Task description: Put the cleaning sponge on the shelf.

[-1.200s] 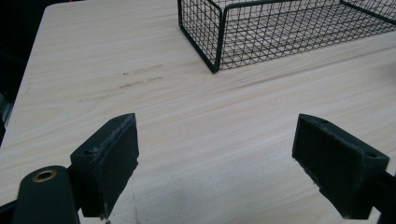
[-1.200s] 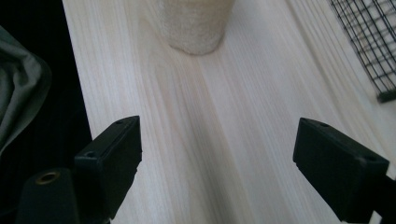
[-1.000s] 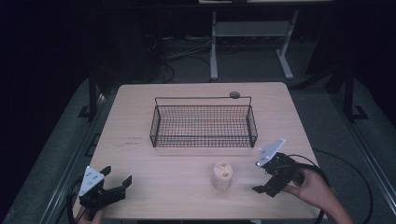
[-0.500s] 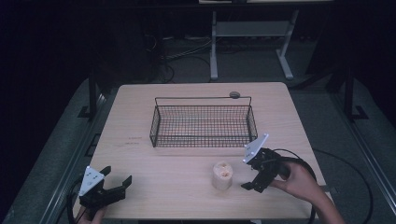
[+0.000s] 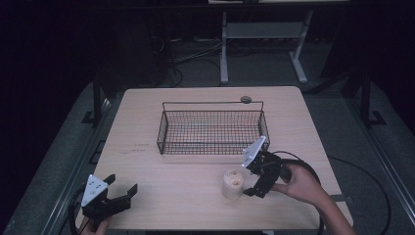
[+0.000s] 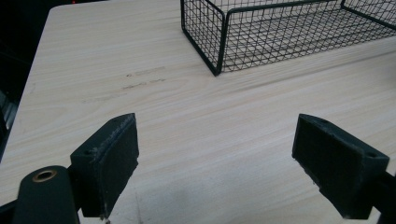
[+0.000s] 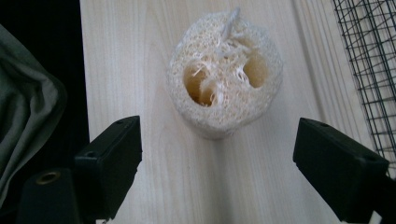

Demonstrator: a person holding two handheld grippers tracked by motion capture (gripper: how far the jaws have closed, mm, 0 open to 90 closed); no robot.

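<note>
A pale loofah sponge stands upright on the wooden table, in front of a black wire basket. My right gripper is open right beside the sponge on its right side, its jaws wide apart and not touching it. In the right gripper view the sponge sits just beyond the jaws, centred between them. My left gripper rests open near the front left corner of the table, with bare wood between its jaws.
The basket looks empty and lies close to my right gripper. A small round dark object sits at the table's far edge behind the basket. The table's front edge and grey fabric lie beyond the sponge in the right gripper view.
My right gripper has moved left and forward toward the sponge, from well to its right to right next to it. The left gripper has stayed put.
</note>
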